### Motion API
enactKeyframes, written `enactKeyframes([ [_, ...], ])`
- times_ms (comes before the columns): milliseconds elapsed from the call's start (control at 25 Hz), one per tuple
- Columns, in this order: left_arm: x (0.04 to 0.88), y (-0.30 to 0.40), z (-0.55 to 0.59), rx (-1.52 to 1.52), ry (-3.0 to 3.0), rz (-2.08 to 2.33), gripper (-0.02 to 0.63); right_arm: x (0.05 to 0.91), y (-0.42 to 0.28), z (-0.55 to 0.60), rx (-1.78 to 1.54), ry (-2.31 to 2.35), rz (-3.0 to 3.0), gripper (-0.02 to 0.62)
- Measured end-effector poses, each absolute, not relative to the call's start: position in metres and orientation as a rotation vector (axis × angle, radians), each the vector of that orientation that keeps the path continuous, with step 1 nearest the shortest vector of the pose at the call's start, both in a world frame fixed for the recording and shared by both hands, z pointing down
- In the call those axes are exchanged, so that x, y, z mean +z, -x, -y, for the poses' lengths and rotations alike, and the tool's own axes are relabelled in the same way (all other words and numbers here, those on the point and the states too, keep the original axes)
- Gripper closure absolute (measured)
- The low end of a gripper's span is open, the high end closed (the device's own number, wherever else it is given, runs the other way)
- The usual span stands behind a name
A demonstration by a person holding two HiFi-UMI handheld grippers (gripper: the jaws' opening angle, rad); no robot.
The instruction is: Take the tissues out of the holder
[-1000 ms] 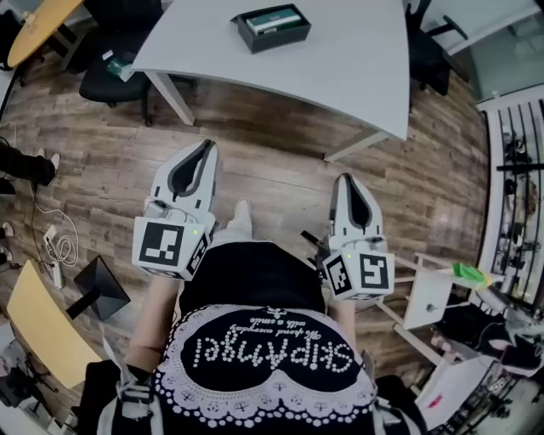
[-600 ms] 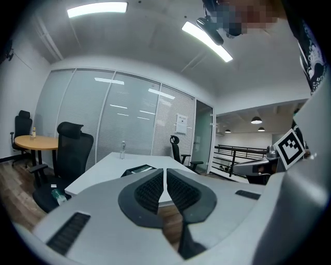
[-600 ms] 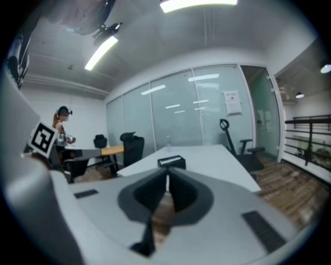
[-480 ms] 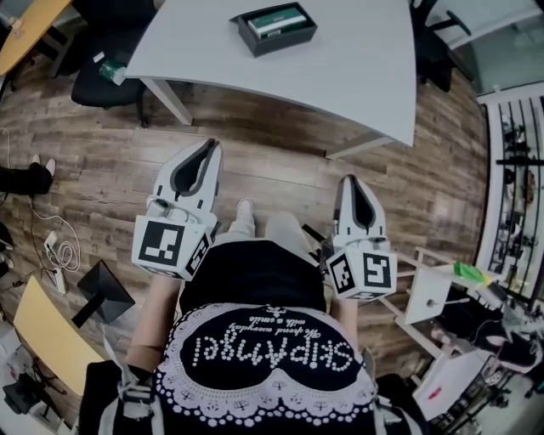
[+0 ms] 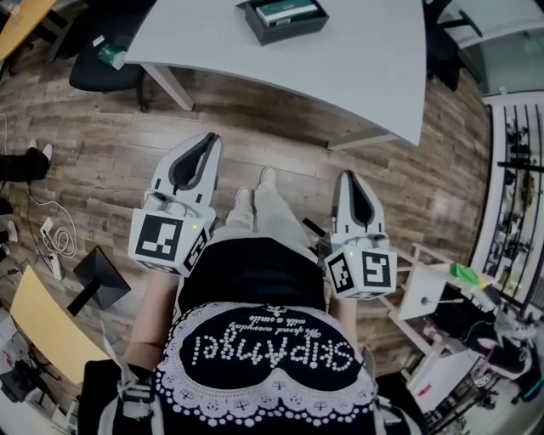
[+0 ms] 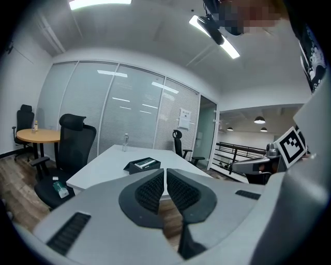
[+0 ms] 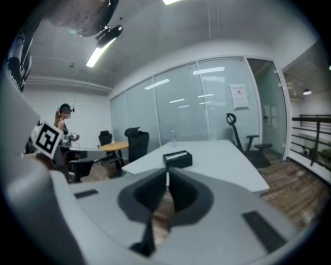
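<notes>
A dark tissue holder (image 5: 284, 19) with a green-and-white tissue pack inside stands on the white table (image 5: 357, 68) at the top of the head view. It shows small in the left gripper view, as the holder (image 6: 143, 164), and in the right gripper view, as the holder (image 7: 177, 158). My left gripper (image 5: 207, 142) is held over the wooden floor, well short of the table, jaws shut and empty. My right gripper (image 5: 349, 178) is beside it to the right, jaws together with nothing between them. Both point toward the table.
A black office chair (image 5: 102, 68) stands at the table's left and another chair (image 5: 446, 51) at its right. A round wooden table (image 6: 37, 135) is far left. A small white stool (image 5: 425, 297) and clutter stand at my right. A person (image 7: 63, 120) stands far off.
The table and holder have slid up and nearer the top edge of the head view as I stepped toward them. Both grippers stay shut and keep their pose.
</notes>
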State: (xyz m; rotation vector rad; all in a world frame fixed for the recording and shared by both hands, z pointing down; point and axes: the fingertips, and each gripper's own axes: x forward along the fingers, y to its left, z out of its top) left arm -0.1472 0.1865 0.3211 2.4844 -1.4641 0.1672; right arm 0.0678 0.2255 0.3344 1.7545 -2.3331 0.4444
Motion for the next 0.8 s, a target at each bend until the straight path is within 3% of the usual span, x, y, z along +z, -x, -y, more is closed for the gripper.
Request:
enactKeyframes([
  [800, 0.312, 0.140, -0.110, 0.134, -2.395, 1.611, 0.571, 0.328, -0.073, -0.120, 0.431, -1.586, 2.437, 0.560],
])
